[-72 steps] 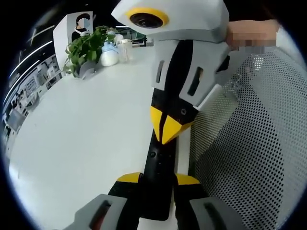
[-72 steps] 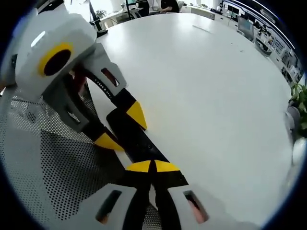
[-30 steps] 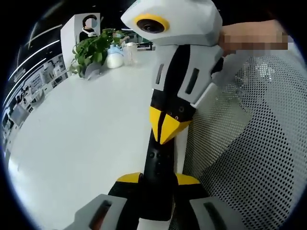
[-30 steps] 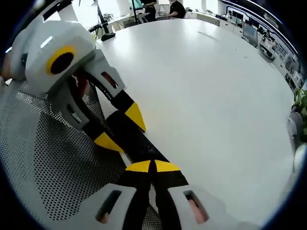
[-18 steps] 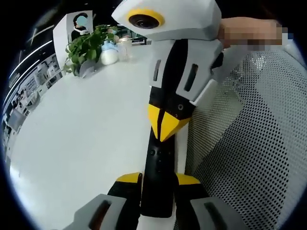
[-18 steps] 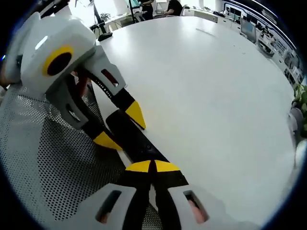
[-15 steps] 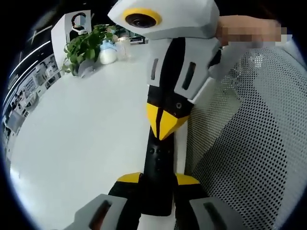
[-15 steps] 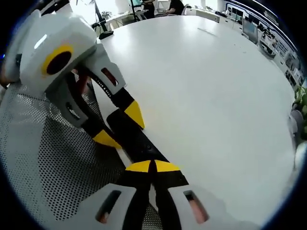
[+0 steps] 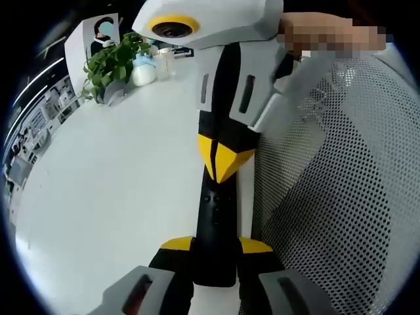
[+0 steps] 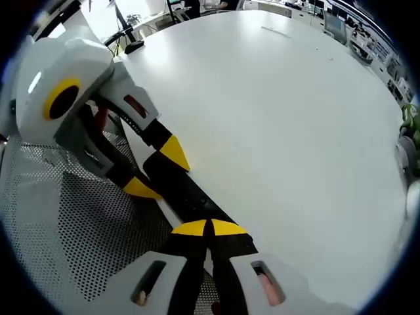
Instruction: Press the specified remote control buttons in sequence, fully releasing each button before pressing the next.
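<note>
remote (image 9: 214,226): black — plain, small dark buttons
left gripper (image 9: 215,244): yellow tips, black jaws, grey body
right gripper (image 10: 209,228): yellow tips, black jaws, grey body
table (image 9: 111,184): plain white
mesh (image 9: 335,197): white — dotted with black holes
plant (image 9: 111,62): green leaves

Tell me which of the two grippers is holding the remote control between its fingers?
The left gripper: its fingers clamp the black remote control. The right gripper has shut fingers, tips pointing down at the buttons.
</note>
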